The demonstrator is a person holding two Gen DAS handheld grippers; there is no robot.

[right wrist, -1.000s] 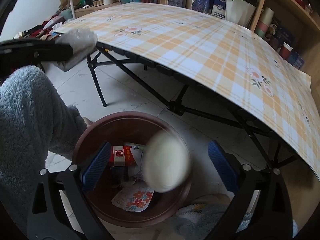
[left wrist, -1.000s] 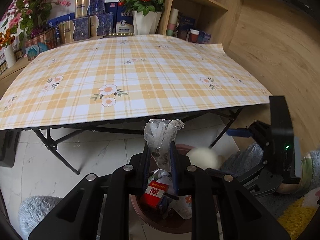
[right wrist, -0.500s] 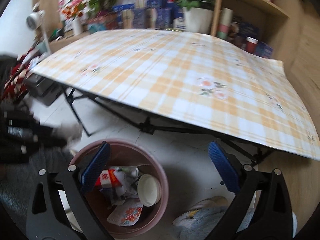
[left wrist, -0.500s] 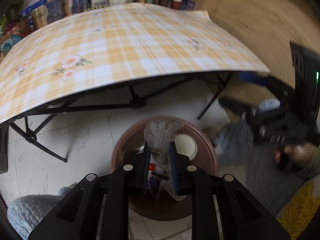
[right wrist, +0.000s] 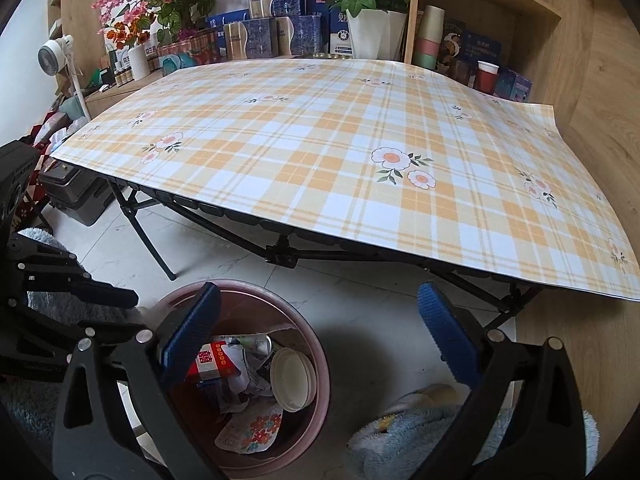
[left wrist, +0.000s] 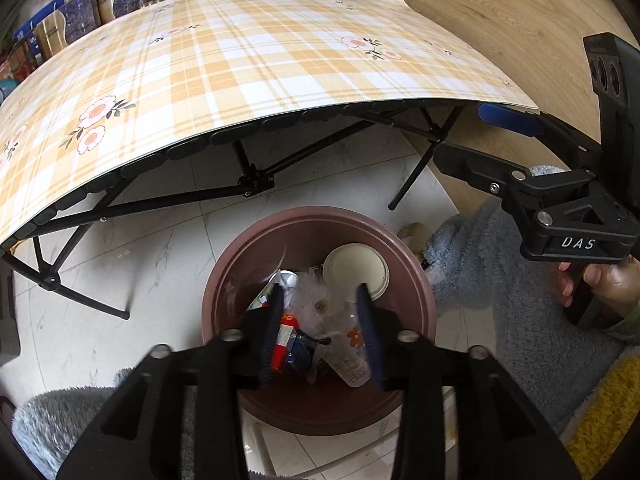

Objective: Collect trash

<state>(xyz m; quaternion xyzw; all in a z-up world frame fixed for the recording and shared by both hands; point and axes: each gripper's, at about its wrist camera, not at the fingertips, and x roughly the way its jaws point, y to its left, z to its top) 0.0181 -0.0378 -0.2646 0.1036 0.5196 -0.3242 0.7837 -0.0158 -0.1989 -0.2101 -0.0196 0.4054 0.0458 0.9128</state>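
At floor level, six o'clock of both views: inspection of drop point.
Table (right wrist: 344, 152): folding frame under a plaid floral cloth, spanning twelve o'clock in both views; no trash visible on the cloth.
Bin (left wrist: 256, 248): round brown tub on white tile, below the table's near edge; holds all visible trash.
Left gripper (left wrist: 323, 312): directly over the bin, jaws parted, nothing between them.
Right gripper (right wrist: 318, 336): jaws spread wide and bare, raised toward the table edge, bin at its seven o'clock.
Change: half a second ago the left jaws were clenched on a crumpled clear plastic wrapper (left wrist: 316, 300); now released, the wrapper lies on the heap inside the bin.
Meaning: judged, this item is deposited; with the cloth bare, collection appears at or near completion.
White lid (left wrist: 356, 270): in the bin at one o'clock of the heap, flat face up; round, so no long axis.
Red carton (left wrist: 282, 340): in the bin beside the left finger; long axis runs roughly twelve to six.
Wrapper orientation: crumpled, no clear axis discernible.
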